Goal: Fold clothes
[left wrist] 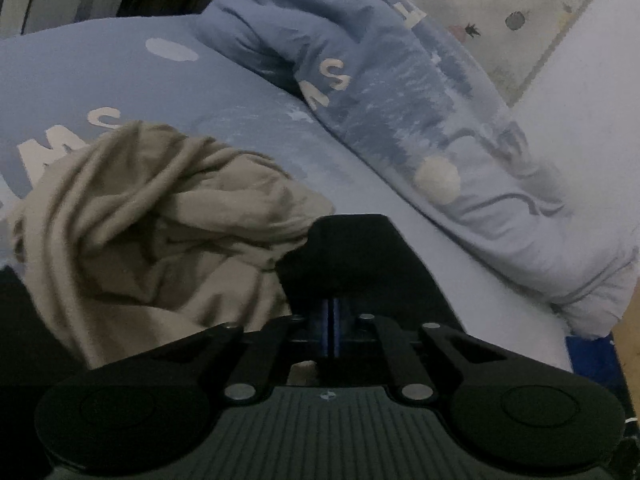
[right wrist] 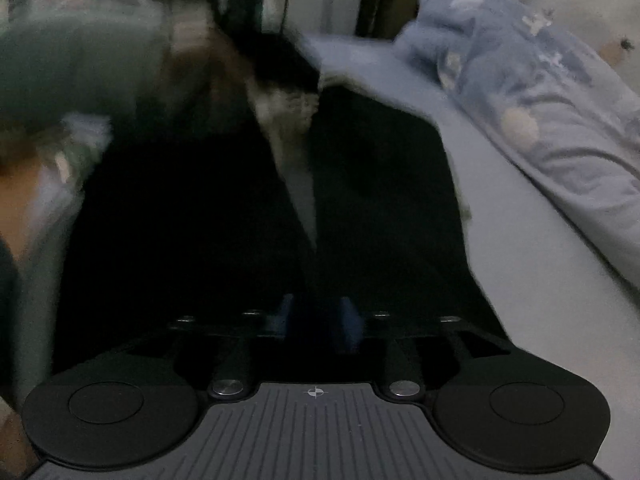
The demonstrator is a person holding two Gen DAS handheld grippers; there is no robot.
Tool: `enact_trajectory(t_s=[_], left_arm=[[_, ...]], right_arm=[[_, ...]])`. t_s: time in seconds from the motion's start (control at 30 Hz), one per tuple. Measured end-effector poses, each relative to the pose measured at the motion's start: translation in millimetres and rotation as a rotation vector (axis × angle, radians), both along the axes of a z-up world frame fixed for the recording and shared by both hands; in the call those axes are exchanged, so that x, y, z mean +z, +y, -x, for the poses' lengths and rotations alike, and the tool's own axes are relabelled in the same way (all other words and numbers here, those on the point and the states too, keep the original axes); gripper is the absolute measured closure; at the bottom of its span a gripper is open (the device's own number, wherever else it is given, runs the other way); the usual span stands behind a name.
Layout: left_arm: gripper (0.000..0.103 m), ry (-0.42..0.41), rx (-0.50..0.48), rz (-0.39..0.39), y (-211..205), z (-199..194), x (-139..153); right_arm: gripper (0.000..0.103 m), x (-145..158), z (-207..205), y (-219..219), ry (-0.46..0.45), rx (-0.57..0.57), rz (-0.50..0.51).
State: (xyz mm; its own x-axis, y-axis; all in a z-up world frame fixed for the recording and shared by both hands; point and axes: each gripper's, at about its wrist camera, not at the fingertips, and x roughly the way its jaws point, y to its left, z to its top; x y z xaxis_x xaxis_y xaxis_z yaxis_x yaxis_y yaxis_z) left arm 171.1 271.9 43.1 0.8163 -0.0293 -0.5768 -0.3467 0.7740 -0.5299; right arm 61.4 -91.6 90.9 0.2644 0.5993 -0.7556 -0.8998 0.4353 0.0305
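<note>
A blue bed sheet point(left wrist: 132, 80) printed with pale letters and ovals covers most of the left wrist view, and it stretches on as a plain pale surface under both grippers. Along its far right side lies a bunched blue quilt point(left wrist: 440, 132) of the same print, rumpled into a long ridge that runs toward the lower right; the same quilt shows in the right wrist view, blurred, along the right edge. Beyond it is a light wall or panel point(left wrist: 500, 12) with small dark marks.

On the sheet, left of centre in the left wrist view, sits a crumpled beige garment point(left wrist: 152, 220), heaped in deep folds rather than spread flat. Its right-hand edge reaches the tip of the left gripper point(left wrist: 352, 240). That gripper's black fingers point(left wrist: 376, 256) stand closed together with no gap showing between them; whether a fold of the beige cloth is pinched there cannot be told, since the fingertips hide the contact.

The right wrist view is dark and smeared by motion. The right gripper point(right wrist: 316, 140) shows two broad black fingers point(right wrist: 380, 200) standing apart, with a narrow wedge of lighter cloth visible in the gap. Nothing can be made out as pressed between them. A blurred grey-green shape point(right wrist: 76, 60) fills the upper left of that view.
</note>
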Motion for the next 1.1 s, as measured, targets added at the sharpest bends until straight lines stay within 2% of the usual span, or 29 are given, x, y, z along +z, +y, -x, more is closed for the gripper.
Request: enact_trajectory(t_s=[0.07, 0.13, 0.2, 0.43, 0.57, 0.63, 0.67, 0.7, 0.73, 0.77, 0.83, 0.93, 1.0, 1.03, 1.1], left_arm=[[0.097, -0.002, 0.004, 0.005, 5, 3, -2], [0.097, -0.005, 0.002, 0.009, 7, 5, -4], [0.097, -0.005, 0.0, 0.011, 8, 5, -4], [0.097, 0.011, -0.038, -0.008, 13, 2, -4], [0.097, 0.006, -0.065, -0.03, 16, -1, -6], [0.097, -0.005, -0.071, -0.022, 17, -1, -7], [0.097, -0.01, -0.074, -0.018, 19, -2, -8], [0.097, -0.016, -0.076, -0.015, 20, -2, -9], [0.097, -0.021, -0.077, -0.014, 21, -1, -9], [0.097, -0.027, -0.076, -0.013, 23, -1, -9], [0.097, -0.045, -0.066, -0.023, 26, 2, -4], [0.097, -0.125, -0.037, -0.014, 33, 8, 10], [0.097, -0.176, 0.002, -0.045, 34, 6, 23], [0.098, -0.178, 0.019, -0.065, 35, 2, 26], [0.098, -0.154, 0.045, -0.068, 40, -9, 24]], right_arm=[[0.029, 19, -28, 11, -0.006, -0.053, -0.099], [0.027, 25, -62, 31, -0.039, -0.107, -0.147], [0.028, 17, -99, 57, -0.039, -0.159, -0.17], [0.037, -71, -222, 153, 0.098, -0.295, -0.119], [0.037, -108, -262, 177, 0.075, -0.362, -0.037], [0.039, -122, -277, 183, 0.121, -0.367, -0.02], [0.049, -129, -281, 186, 0.163, -0.347, -0.013], [0.076, -133, -282, 191, 0.198, -0.319, -0.007], [0.086, -133, -283, 194, 0.199, -0.292, -0.004], [0.099, -127, -281, 196, 0.165, -0.266, -0.006], [0.099, -107, -279, 198, 0.076, -0.222, -0.019], [0.099, -61, -284, 199, -0.062, -0.205, -0.089], [0.1, -38, -286, 212, -0.187, -0.206, -0.09], [0.1, -32, -288, 222, -0.25, -0.215, -0.08], [0.1, -35, -298, 241, -0.283, -0.235, -0.044]])
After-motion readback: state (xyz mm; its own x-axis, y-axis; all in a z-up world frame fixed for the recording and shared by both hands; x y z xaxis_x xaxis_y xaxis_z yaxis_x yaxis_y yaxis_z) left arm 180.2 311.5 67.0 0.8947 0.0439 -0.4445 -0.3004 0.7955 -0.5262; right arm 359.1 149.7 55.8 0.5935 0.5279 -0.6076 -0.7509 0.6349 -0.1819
